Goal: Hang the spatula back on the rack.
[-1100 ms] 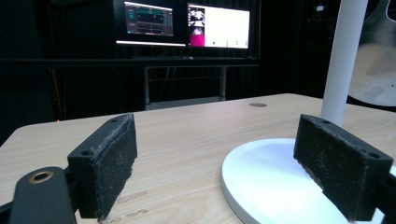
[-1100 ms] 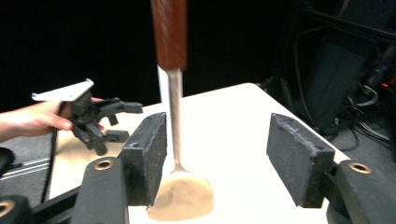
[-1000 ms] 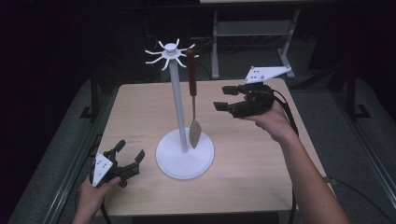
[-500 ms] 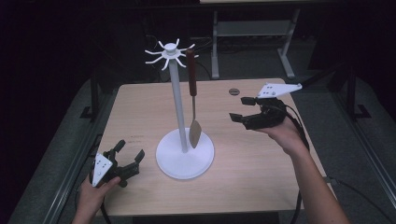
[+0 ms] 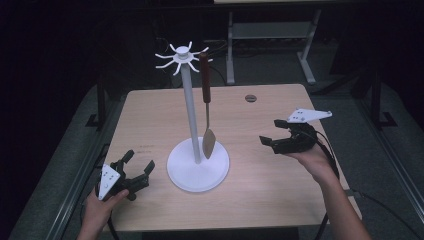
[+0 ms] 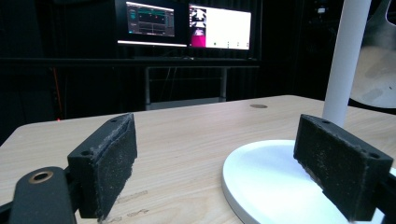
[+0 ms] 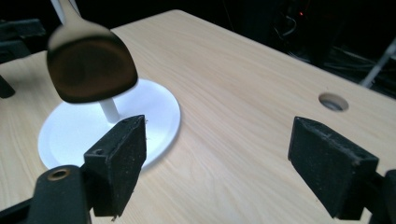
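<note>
Right gripper (image 5: 272,136): jaws wide apart, nothing between them, only bare tabletop in the gap in the right gripper view. It has dropped and pulled back toward the person over the last second; earlier it was raised, close to the hanging utensil at handle height, now it sits low over the right side of the light wooden table (image 5: 260,200), well apart from the stand. Grey three-cornered plate on top, cable trailing to the forearm.

Left gripper (image 5: 134,171): jaws also apart and empty, resting at the front-left table edge, just beside the base; no shift across the frames.

Tall white utensil stand with round flat base and spoked hook crown (image 5: 186,95) stands mid-table. Brown-handled metal spatula (image 5: 205,105) hangs from one hook on the stand's right, blade down just above the base, same place as before.

Judgement: the hanging looks finished, the right hand having let go and retreated. Spatula could swing slightly; cannot tell from these frames.
</note>
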